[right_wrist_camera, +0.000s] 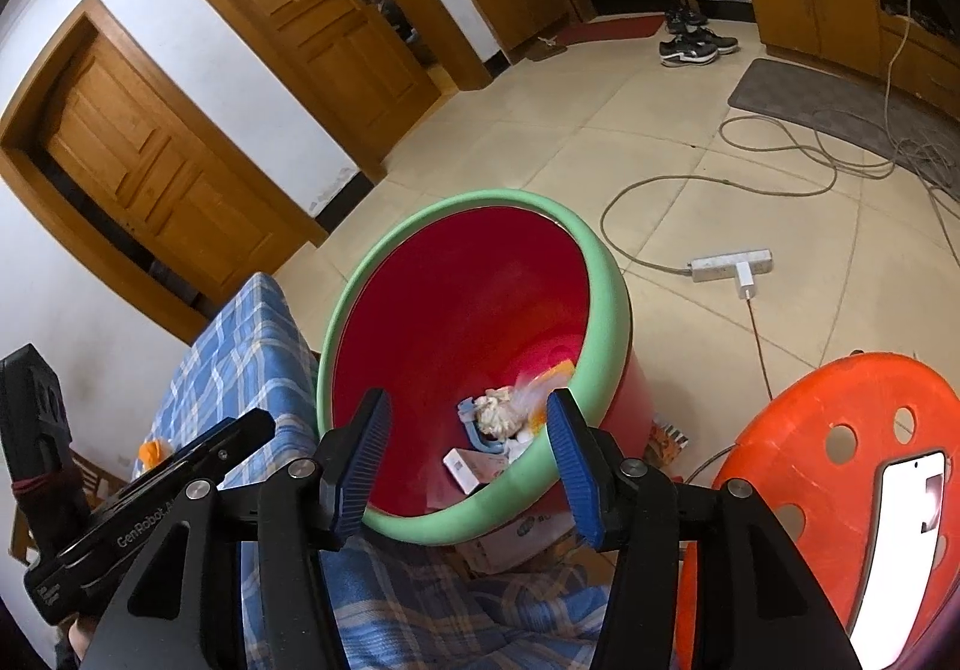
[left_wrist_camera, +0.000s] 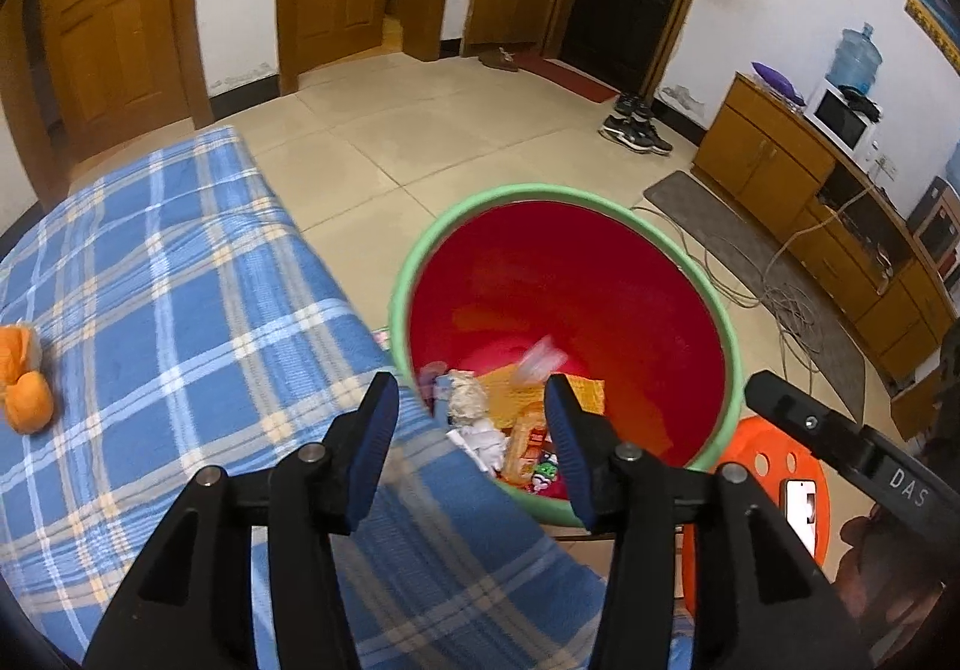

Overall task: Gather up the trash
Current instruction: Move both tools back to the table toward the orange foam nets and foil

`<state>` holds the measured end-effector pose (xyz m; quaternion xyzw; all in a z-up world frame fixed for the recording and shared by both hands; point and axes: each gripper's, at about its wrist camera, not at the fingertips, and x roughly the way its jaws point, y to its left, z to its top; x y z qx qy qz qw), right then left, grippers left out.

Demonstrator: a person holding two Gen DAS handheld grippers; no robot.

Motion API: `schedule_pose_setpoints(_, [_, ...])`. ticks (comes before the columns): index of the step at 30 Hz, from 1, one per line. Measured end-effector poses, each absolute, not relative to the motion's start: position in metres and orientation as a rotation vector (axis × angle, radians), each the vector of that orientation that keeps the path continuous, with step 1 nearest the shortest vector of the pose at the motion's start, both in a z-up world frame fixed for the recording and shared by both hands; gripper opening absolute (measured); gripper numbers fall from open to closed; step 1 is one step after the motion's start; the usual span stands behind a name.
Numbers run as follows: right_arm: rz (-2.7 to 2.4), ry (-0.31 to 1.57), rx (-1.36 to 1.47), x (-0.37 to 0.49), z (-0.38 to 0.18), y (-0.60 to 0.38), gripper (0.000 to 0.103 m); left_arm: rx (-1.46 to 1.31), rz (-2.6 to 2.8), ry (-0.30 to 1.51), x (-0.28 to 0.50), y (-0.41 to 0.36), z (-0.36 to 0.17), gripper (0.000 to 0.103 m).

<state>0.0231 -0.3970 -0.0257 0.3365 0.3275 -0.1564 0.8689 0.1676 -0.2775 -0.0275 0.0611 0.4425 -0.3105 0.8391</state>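
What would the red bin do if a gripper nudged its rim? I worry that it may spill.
The bin looks like thin plastic with only light litter low inside, so it is probably light and would slide on the smooth tiles. It seems tall and widest at the green rim, so a high push may tip it.

Bin stands between bed and stool — trash lies inside.
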Motion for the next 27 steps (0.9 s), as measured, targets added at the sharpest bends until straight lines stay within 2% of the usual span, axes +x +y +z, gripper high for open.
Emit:
schedule_pose_setpoints(7, [-0.304, 0.695, 0.696, 0.027, -0.025, -0.389, 0.056, 0.086, -0.562, 0.935, 0.178, -0.242, -0.024, 0.051])
schedule_pose_setpoints(10, [-0.302, 0.705, 0.682, 0.029, -0.024, -0.385, 0.057, 0.079, -0.519, 0.922, 0.182, -0.227, -0.023, 0.059])
schedule_pose_setpoints(12, [-0.303, 0.715, 0.669, 0.031, -0.024, -0.382, 0.061, 0.067, -0.492, 0.918, 0.186, -0.215, -0.022, 0.061])
schedule_pose_setpoints(15, [-0.298, 0.718, 0.667, 0.033, -0.024, -0.378, 0.068, 0.042, -0.441, 0.909, 0.193, -0.194, -0.020, 0.062])
schedule_pose_setpoints(27, [-0.294, 0.719, 0.643, 0.040, -0.020, -0.366, 0.069, -0.027, -0.209, 0.882, 0.225, -0.112, -0.022, 0.062])
